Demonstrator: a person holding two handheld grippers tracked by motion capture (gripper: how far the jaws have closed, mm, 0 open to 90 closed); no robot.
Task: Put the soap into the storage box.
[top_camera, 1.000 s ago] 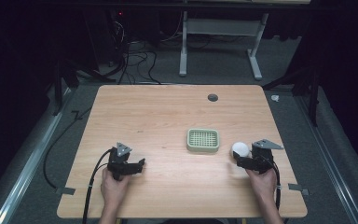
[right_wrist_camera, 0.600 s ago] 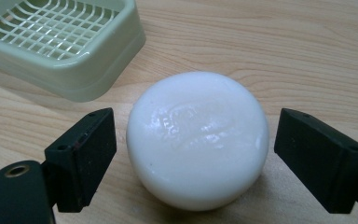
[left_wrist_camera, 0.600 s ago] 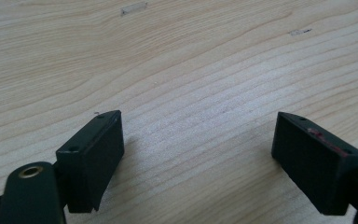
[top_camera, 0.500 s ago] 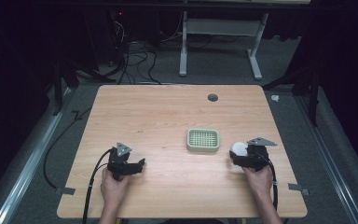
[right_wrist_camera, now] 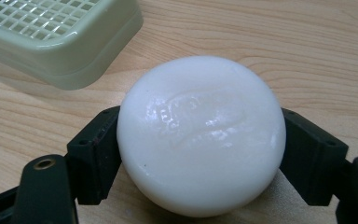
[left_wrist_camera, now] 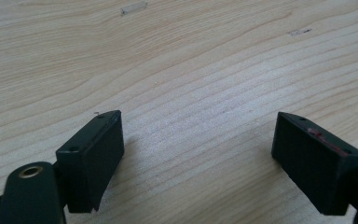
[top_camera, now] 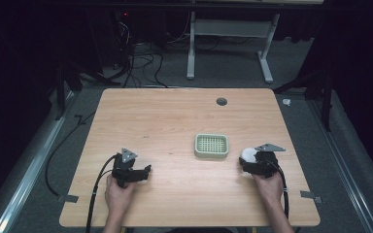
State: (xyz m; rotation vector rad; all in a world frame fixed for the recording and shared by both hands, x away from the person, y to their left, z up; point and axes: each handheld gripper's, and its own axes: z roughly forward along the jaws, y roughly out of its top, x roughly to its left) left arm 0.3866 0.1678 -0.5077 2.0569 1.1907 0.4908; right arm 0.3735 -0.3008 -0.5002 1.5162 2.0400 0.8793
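A round white bar of soap (right_wrist_camera: 200, 135) lies on the wooden table (top_camera: 165, 126), just right of a pale green slotted soap dish (top_camera: 211, 145). My right gripper (top_camera: 248, 160) has just been closing its jaws, and both pads now press on the soap's sides (top_camera: 247, 154). A corner of the soap dish (right_wrist_camera: 60, 37) shows at the upper left of the right gripper view. Near the table's front left, my left gripper (top_camera: 143, 171) rests low over bare wood, open, with nothing between its fingers (left_wrist_camera: 93, 158).
A small dark round hole (top_camera: 221, 101) sits near the table's far edge. Bits of tape (top_camera: 68, 198) mark the front corners. Beyond the table stand a metal desk frame (top_camera: 228, 53) and loose cables (top_camera: 136, 63) on the floor.
The right gripper has edged left toward the soap dish and its jaws have closed onto the white soap. The left hand has kept still.
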